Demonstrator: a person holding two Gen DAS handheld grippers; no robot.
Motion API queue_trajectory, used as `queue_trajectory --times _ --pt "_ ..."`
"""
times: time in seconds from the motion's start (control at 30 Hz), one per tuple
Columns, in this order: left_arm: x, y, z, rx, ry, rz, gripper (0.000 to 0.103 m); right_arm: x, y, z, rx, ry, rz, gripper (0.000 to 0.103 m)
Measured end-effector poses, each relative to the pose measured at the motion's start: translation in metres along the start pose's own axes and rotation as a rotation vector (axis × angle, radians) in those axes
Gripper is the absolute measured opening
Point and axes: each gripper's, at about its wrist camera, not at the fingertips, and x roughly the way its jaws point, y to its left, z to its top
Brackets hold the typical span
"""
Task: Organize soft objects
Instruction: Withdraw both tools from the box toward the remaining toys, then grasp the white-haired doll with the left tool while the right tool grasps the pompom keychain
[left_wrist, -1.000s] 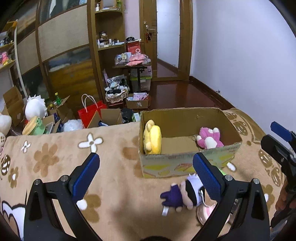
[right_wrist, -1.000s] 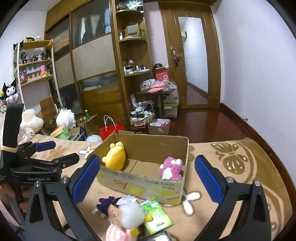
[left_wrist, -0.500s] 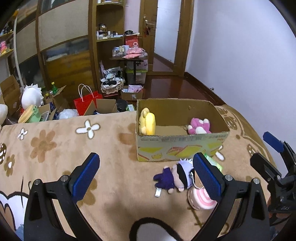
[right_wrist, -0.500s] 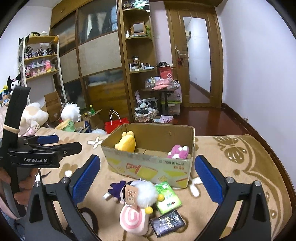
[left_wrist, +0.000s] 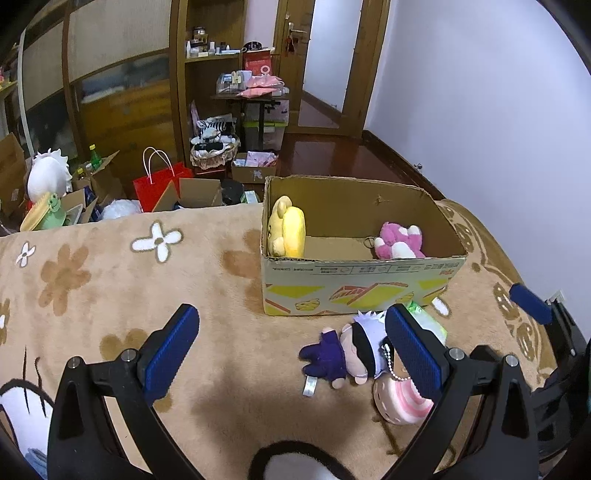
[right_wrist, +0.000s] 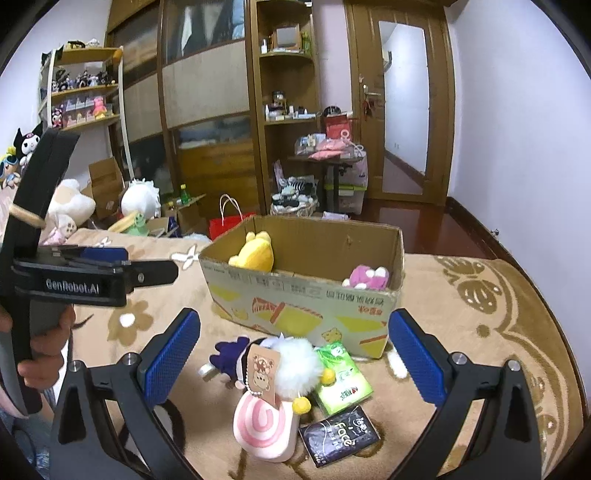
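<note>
Purple-clad plush doll lies between the spread right fingers.

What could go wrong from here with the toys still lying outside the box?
The doll lies partly on the pink swirl toy, so the open right gripper might catch both. The green packet and black packet touch that pile and could get dragged along. The cardboard box looks light; a bump may shove it.

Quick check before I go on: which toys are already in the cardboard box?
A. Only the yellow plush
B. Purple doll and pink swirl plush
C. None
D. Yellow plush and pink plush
D: the yellow plush and pink plush sit inside the box, while the purple doll and swirl plush lie on the blanket in front.
</note>
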Motion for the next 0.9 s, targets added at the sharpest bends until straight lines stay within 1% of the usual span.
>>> queue_trajectory --times 0.13,0.2,0.37,0.73,0.87,0.9 --pt "0.01 -0.001 0.002 0.017 0.015 0.005 0.1 0.013 0.001 -0.007 -0.002 0.025 0.0 0.103" --pt "0.015 -0.002 0.002 0.019 0.028 -0.005 0.1 0.018 0.001 -0.008 -0.001 0.035 0.001 0.103" --pt "0.038 -0.005 0.001 0.008 0.084 -0.041 0.1 0.035 0.002 -0.013 -0.012 0.067 0.002 0.103" --pt "0.08 -0.014 -0.007 0.004 0.199 -0.087 0.1 0.067 0.004 -0.023 -0.017 0.136 0.012 0.103" --pt "0.088 -0.021 -0.009 0.032 0.207 -0.099 0.1 0.078 0.005 -0.028 -0.03 0.173 0.022 0.098" --pt "0.09 -0.023 -0.009 0.043 0.209 -0.097 0.1 0.079 0.004 -0.03 -0.029 0.177 0.022 0.094"
